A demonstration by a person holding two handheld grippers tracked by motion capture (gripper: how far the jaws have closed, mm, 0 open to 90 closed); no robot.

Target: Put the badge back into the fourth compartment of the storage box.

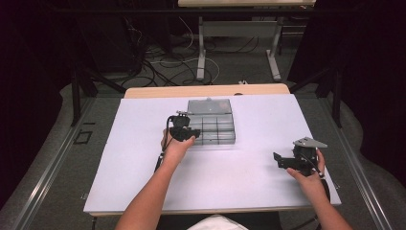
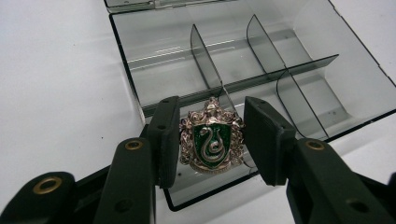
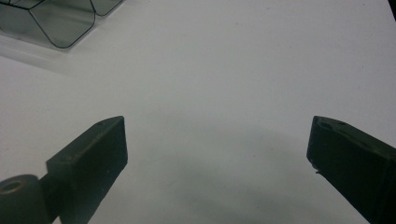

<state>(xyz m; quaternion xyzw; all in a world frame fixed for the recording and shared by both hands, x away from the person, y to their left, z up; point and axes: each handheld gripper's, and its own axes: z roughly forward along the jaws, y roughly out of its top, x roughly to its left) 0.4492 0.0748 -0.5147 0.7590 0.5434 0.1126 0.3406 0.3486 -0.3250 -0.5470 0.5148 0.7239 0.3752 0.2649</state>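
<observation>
Pinching a small silver crest badge with a green enamel shield and a silver snake (image 2: 212,142), the left claw (image 2: 212,140) has one black pad pressed on each side of it. The badge hangs upright over the near-left compartment of the clear smoky-grey plastic divider box (image 2: 327,60), whose lid lies folded open at the far side. In the high view the left claw (image 1: 183,130) sits at the box's (image 1: 218,129) near-left corner, on the white table (image 1: 239,172). The right claw (image 1: 287,160) is held low over bare table, well apart from the box, its jaws spread wide with nothing between them.
</observation>
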